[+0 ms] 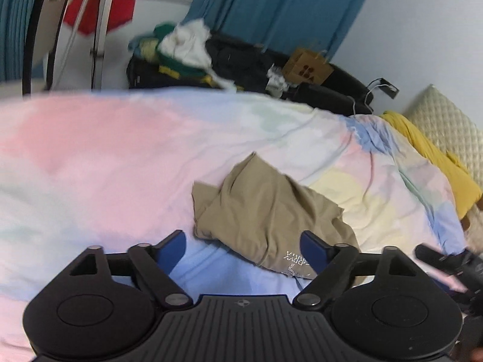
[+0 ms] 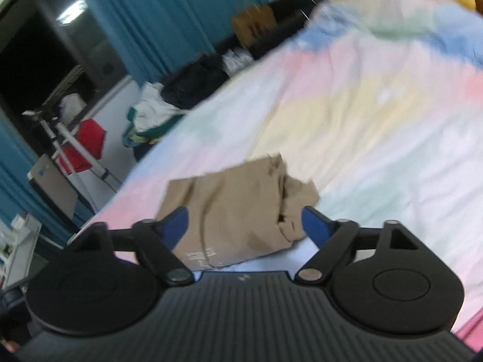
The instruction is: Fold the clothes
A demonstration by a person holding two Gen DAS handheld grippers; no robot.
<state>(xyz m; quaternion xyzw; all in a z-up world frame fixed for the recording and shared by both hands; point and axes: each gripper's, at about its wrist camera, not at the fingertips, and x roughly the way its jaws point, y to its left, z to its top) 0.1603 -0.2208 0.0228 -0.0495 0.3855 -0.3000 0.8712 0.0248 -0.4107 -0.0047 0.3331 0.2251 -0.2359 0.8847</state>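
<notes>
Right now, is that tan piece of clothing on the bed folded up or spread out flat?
Folded, loosely. The tan garment lies as a small, creased bundle with layers doubled over on the pastel bedspread, not spread flat.

The crumpled khaki-tan cloth garment [image 1: 271, 211] carries pale lettering near its hem. It lies on the bedsheet [image 1: 105, 166] blotched in pastel pink, blue, yellow and mint. Beyond the garment hang teal pleated curtains [image 1: 271, 9]; right of it lies mustard-yellow fabric [image 1: 434, 157].

White print is showing on the tan garment [image 1: 271, 208] near its lower edge, upside down and too blurred to read.
</notes>
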